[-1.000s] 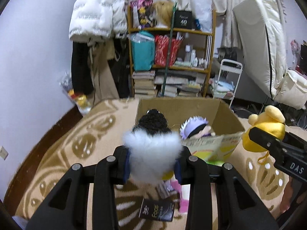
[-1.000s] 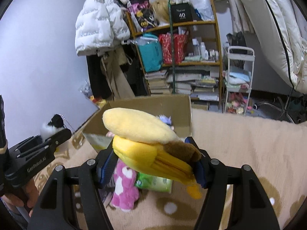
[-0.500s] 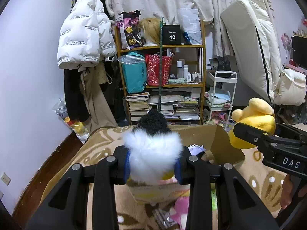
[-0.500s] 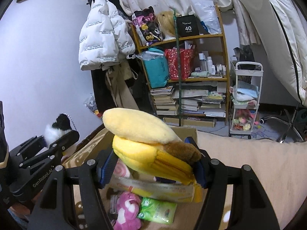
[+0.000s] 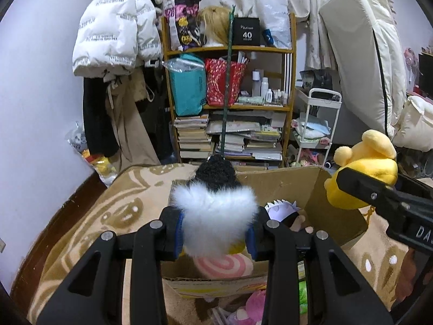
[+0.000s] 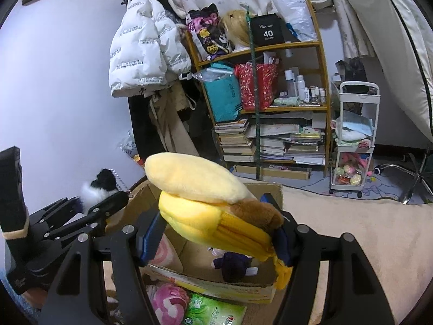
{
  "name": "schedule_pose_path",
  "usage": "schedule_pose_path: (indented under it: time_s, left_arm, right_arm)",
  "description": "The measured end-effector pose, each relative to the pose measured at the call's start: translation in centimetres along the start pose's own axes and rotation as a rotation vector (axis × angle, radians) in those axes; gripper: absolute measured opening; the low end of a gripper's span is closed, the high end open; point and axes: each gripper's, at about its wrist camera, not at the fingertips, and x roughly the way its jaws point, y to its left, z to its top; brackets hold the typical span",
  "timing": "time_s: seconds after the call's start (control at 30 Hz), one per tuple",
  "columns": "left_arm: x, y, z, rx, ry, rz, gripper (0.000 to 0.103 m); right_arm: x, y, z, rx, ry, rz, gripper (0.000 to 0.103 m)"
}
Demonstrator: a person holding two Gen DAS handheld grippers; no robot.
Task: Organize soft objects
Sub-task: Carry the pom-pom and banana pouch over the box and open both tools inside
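My left gripper (image 5: 215, 233) is shut on a fluffy white and black plush (image 5: 215, 211) and holds it over the near edge of an open cardboard box (image 5: 273, 181). My right gripper (image 6: 216, 233) is shut on a yellow bear plush (image 6: 205, 200), also above the box (image 6: 213, 284). In the left wrist view the yellow bear plush (image 5: 365, 173) shows at the right, by the box's right wall. Inside the box lie a pink swirl cushion (image 5: 224, 266) and a white-haired doll (image 5: 281, 210). The left gripper with its plush (image 6: 100, 187) shows at the left of the right wrist view.
A pink plush (image 6: 169, 300) and a green tissue pack (image 6: 216, 311) lie on the patterned blanket (image 5: 94, 230) in front of the box. Behind stand a cluttered bookshelf (image 5: 230, 103), hanging coats (image 5: 116, 35), a white trolley (image 6: 354, 135) and a leaning mattress (image 5: 362, 62).
Both grippers have risen and moved forward over the box, each still holding its plush. The box now lies lower and closer in both views.
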Motion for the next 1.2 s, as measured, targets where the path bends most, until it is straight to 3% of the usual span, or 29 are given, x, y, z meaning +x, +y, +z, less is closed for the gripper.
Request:
schedule_pose_path:
  time_s: [0.53,0.63,0.77,0.87,0.93,1.2]
  left_arm:
    - [2.1,0.3,-1.1,-0.021,0.072,0.001,0.039]
    - [2.1,0.4,-1.1,-0.017,0.069,0.023,0.058]
    - [2.2,0.5,-1.2,-0.009,0.077,0.04,0.07]
    - [2.1,0.6,-1.2,0.0,0.079,0.051,0.072]
    - [2.1,0.6,-1.2,0.017,0.086,0.068,0.081]
    - [1.9,2.2,-1.0,-0.024,0.124,0.113,0.094]
  right_arm:
    - [2.7,0.8,-2.0,-0.049,0.065,-0.014,0.073]
    - [2.7,0.9,-2.1,-0.042,0.068,-0.017,0.074]
    - [2.8,0.5,-2.2,-0.024,0.075,-0.013,0.077]
    - [2.8,0.2,-2.3,-0.01,0.076,-0.011,0.084]
    - [2.7,-0.1,-2.2,0.008,0.072,-0.011,0.093]
    - [2.7,-1.0,-2.3,0.055,0.085,-0.037,0.095]
